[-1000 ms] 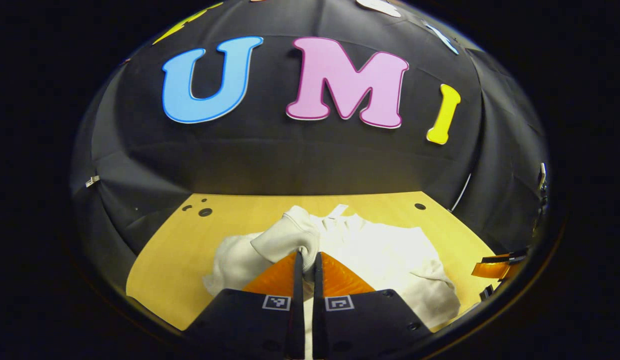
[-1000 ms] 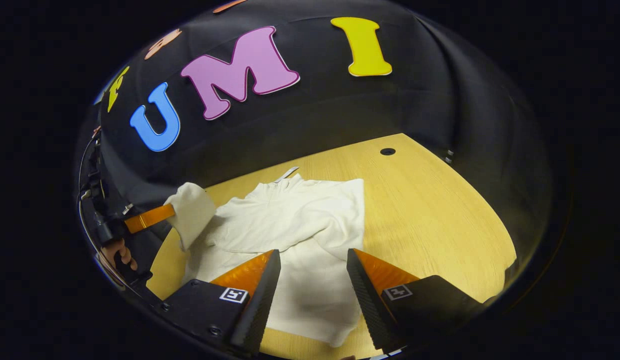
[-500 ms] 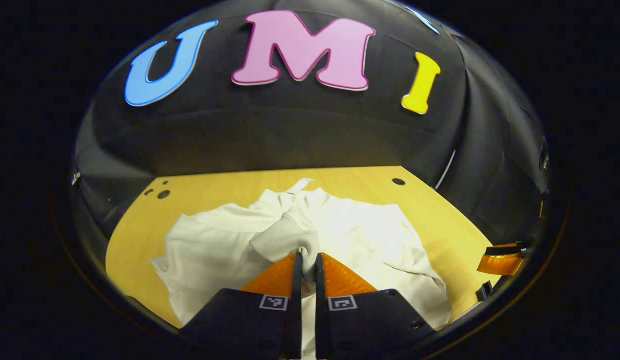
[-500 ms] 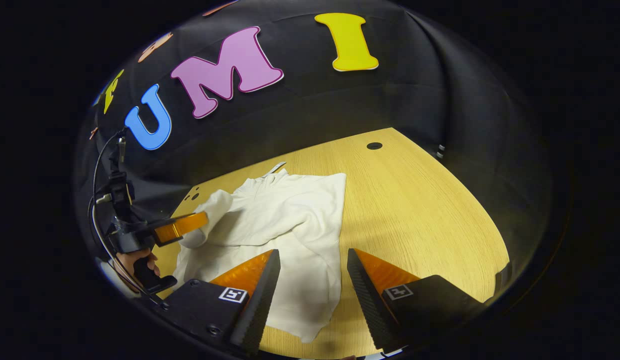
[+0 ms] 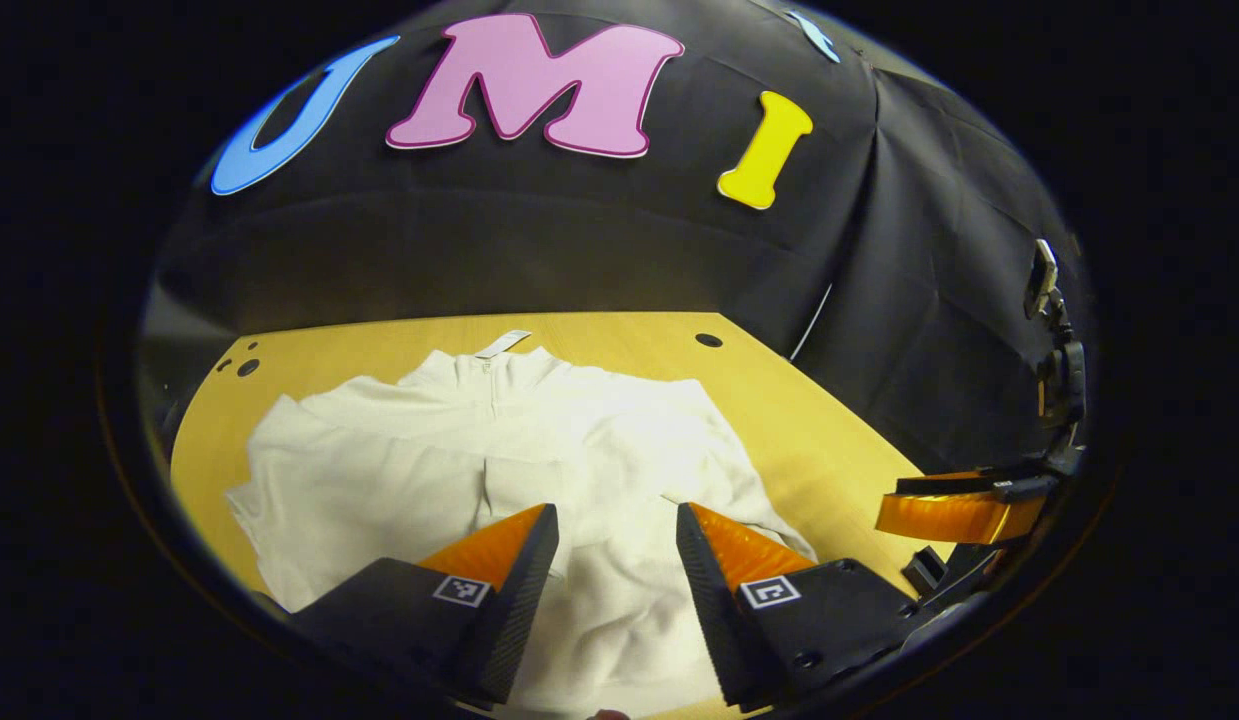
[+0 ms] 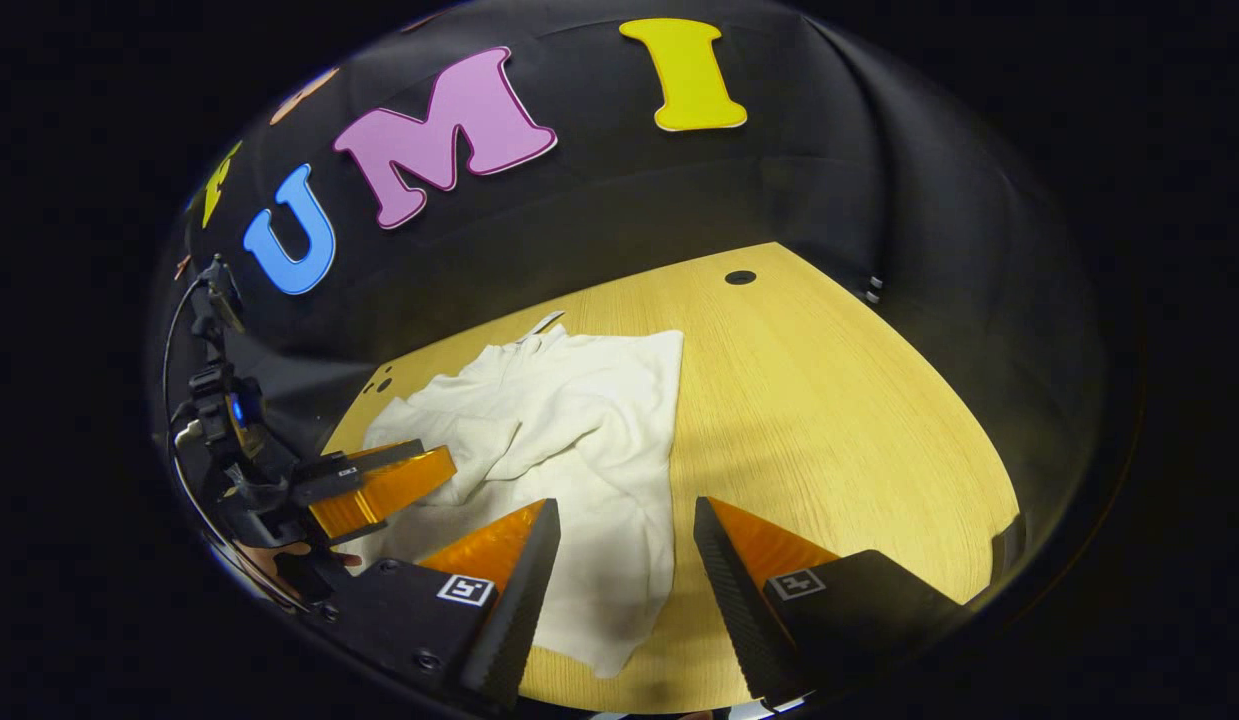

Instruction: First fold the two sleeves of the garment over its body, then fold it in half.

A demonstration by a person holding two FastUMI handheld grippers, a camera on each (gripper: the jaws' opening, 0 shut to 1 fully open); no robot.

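Note:
A cream-white garment (image 5: 499,450) lies flat on the wooden table (image 5: 829,440), collar toward the back wall, with both sleeves folded in over its body. My left gripper (image 5: 617,525) hovers open just above the garment's near half, nothing between its fingers; it also appears at the left of the right gripper view (image 6: 379,490). My right gripper (image 6: 619,520) stands open over the garment's (image 6: 569,440) near right edge, holding nothing. It shows at the right edge of the left gripper view (image 5: 954,505).
The table (image 6: 829,420) runs bare to the right of the garment, with a round cable hole (image 6: 740,277) near its back edge. More small holes (image 5: 241,366) sit at the back left corner. Black cloth walls enclose the table.
My left gripper carried the sleeve cuff over the garment's body, then opened and let it go; the sleeve now lies flat. The right gripper stayed open and shifted only slightly.

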